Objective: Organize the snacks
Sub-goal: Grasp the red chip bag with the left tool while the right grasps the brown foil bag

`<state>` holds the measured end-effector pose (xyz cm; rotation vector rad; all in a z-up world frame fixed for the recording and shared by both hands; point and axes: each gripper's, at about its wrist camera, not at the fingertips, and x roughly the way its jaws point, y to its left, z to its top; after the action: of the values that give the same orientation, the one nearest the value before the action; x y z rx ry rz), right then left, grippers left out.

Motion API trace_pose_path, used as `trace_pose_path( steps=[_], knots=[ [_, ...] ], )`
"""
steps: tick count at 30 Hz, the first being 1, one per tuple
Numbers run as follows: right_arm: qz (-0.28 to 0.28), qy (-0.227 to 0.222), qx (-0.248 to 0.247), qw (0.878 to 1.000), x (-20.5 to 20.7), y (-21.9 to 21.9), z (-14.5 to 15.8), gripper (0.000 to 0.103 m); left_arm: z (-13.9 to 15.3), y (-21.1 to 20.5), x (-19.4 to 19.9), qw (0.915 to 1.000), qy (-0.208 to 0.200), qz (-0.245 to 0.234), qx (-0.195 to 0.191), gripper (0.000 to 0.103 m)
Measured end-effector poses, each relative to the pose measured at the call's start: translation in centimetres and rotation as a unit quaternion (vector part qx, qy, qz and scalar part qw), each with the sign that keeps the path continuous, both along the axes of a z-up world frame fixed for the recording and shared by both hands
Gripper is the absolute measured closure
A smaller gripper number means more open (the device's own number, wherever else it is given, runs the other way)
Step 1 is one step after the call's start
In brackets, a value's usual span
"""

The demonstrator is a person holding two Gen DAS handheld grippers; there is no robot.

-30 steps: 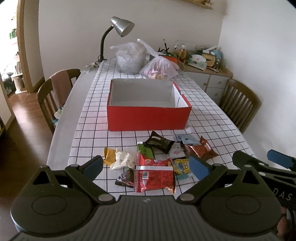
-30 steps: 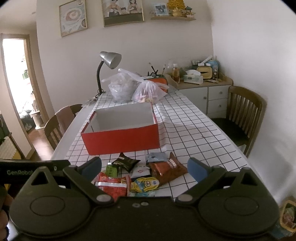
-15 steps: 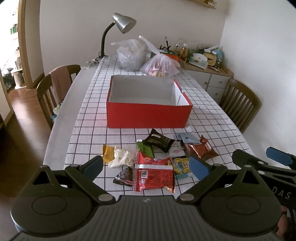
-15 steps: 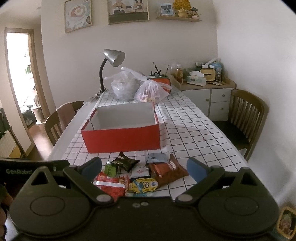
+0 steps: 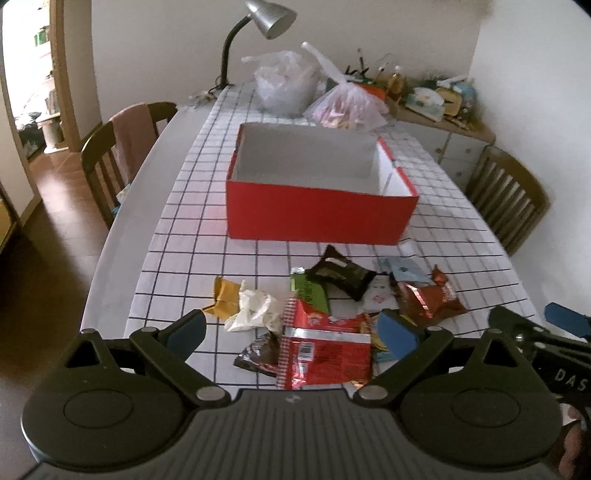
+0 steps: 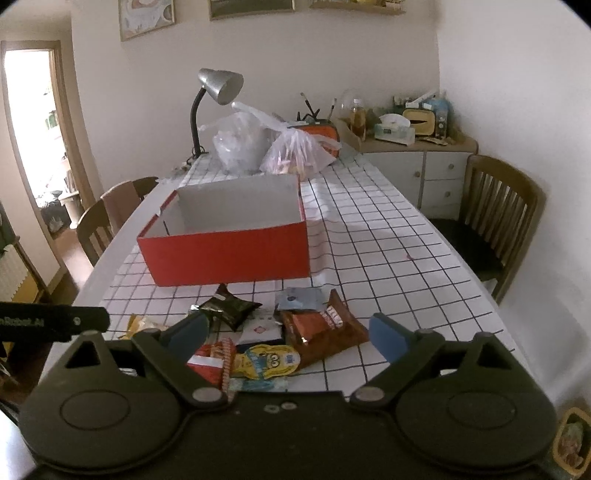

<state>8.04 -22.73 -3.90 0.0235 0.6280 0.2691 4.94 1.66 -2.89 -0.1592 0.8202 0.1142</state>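
A heap of several snack packets lies near the table's front edge. In it are a large red packet (image 5: 325,350), a black packet (image 5: 341,273), a brown packet (image 5: 428,299), a green packet (image 5: 310,291) and a white wrapper (image 5: 255,306). Behind the heap stands an open red box (image 5: 317,214) with a bare white inside. My left gripper (image 5: 291,330) hangs open just above the red packet. My right gripper (image 6: 286,336) is open over the yellow cartoon packet (image 6: 266,360) and the brown packet (image 6: 325,328). The red box (image 6: 229,254) shows here too. Neither gripper holds anything.
Two tied plastic bags (image 5: 314,92) and a desk lamp (image 5: 269,18) stand at the table's far end. Wooden chairs sit at the left (image 5: 110,158) and right (image 5: 509,199). A cluttered white cabinet (image 6: 417,162) fills the far right corner. The checked cloth right of the box is bare.
Both grippers have moved forward and lower toward the snack heap, which now looks closer and larger. Both stay open. The snacks and box have not moved.
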Motion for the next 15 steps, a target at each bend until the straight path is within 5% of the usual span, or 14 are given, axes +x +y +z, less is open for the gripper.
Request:
trace_pose_path(
  steps=[7,15],
  knots=[
    [0.021,0.04,-0.024,0.999,3.4,-0.9,-2.5,0.011,-2.1,1.4,1.8,0.9996,0.024,0.016,-0.005,0.004],
    [0.057,0.066,-0.062,0.994,7.0,-1.7,-5.1,0.011,-4.9,-1.5,3.5,0.9965,0.052,-0.064,-0.01,0.004]
  ],
)
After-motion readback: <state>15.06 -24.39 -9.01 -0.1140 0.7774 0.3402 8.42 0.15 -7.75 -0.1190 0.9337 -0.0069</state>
